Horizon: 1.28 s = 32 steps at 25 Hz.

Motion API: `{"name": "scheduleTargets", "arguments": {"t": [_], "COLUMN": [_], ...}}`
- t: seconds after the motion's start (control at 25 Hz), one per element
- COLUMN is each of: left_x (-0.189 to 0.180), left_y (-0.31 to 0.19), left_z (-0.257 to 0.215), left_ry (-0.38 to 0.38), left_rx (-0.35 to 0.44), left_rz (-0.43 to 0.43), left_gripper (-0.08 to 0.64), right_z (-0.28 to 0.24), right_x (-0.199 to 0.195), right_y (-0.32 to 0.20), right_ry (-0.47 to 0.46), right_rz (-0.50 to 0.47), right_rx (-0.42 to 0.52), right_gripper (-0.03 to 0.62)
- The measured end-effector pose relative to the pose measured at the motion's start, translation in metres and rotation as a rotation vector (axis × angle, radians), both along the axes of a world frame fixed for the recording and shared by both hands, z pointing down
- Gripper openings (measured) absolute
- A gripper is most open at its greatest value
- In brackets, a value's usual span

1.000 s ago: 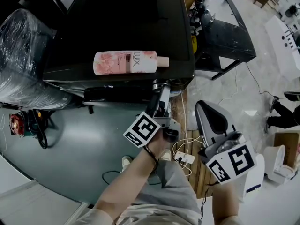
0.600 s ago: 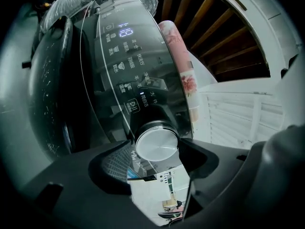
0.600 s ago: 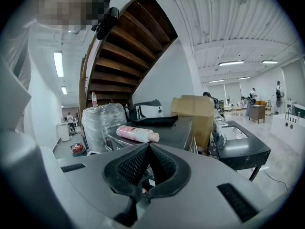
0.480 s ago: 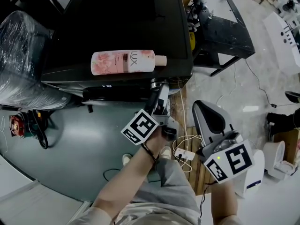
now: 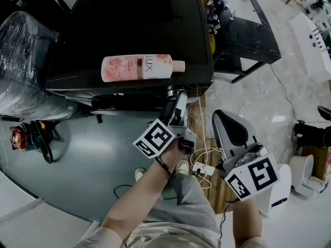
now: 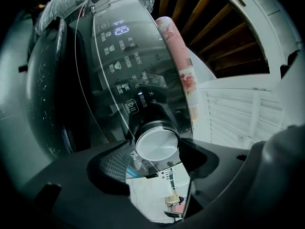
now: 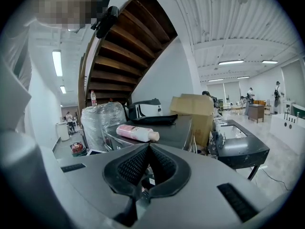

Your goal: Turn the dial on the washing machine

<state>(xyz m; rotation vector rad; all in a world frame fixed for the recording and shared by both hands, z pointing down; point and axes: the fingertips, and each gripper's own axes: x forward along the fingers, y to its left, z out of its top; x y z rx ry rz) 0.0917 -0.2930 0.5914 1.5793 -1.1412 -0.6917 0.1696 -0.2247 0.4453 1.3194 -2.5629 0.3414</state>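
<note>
One big black washing machine (image 5: 129,25) filled the head view, with a pink bottle (image 5: 139,67) lying on top. The right gripper (image 7: 147,171) hung aside, jaws pressed together on nothing. The left gripper (image 6: 157,152) had its jaws clamped round the silver dial (image 6: 157,144), low on the front panel (image 6: 126,87). The dial looked smooth, rigid and likely slippery, so the rim was the place to hold it.

This is a big open workshop hall, not a home. A washing machine (image 5: 129,25) stands on bare polished floor under a wooden staircase (image 7: 128,46). A plastic-wrapped bundle (image 5: 23,61) sits to its left, and a cardboard box (image 7: 193,106) and black metal table (image 5: 248,35) to its right. A power strip (image 5: 203,173) (cables trailing) lies in front of it. Strip lights (image 7: 231,62) and distant people (image 7: 277,92) show beyond it.
</note>
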Motion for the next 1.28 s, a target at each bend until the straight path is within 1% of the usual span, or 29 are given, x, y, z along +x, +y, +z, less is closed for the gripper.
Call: {"name": "scheduleTargets", "arguments": {"t": [0.24, 0.68, 0.84, 1.0, 1.28], "left_x": [-0.0036, -0.0035, -0.0049, -0.0035, -0.0042], "left_y": [0.0008, 0.0003, 0.0, 0.0001, 0.0003], "left_z": [-0.0005, 0.0001, -0.0005, -0.0013, -0.0017], "left_ry": [-0.035, -0.063, -0.099, -0.106, -0.162], "left_rx": [-0.001, -0.004, -0.01, -0.012, -0.026], "left_rz": [0.02, 0.033, 0.036, 0.044, 0.051], "left_gripper": [0.328, 0.328, 0.328, 0.328, 0.328], "right_z": [0.0, 0.0021, 0.0002, -0.0023, -0.0033], "right_x": [-0.0025, -0.0052, -0.0033, -0.001, 0.0014], "right_y": [-0.0004, 0.0021, 0.0023, 0.0025, 0.0068], "right_ry": [0.002, 0.004, 0.005, 0.006, 0.005], "right_rz": [-0.007, 0.0, 0.004, 0.007, 0.012], "right_rx": [-0.01, -0.02, -0.022, -0.021, -0.024], "right_gripper": [0.028, 0.028, 0.028, 0.028, 0.028]}}
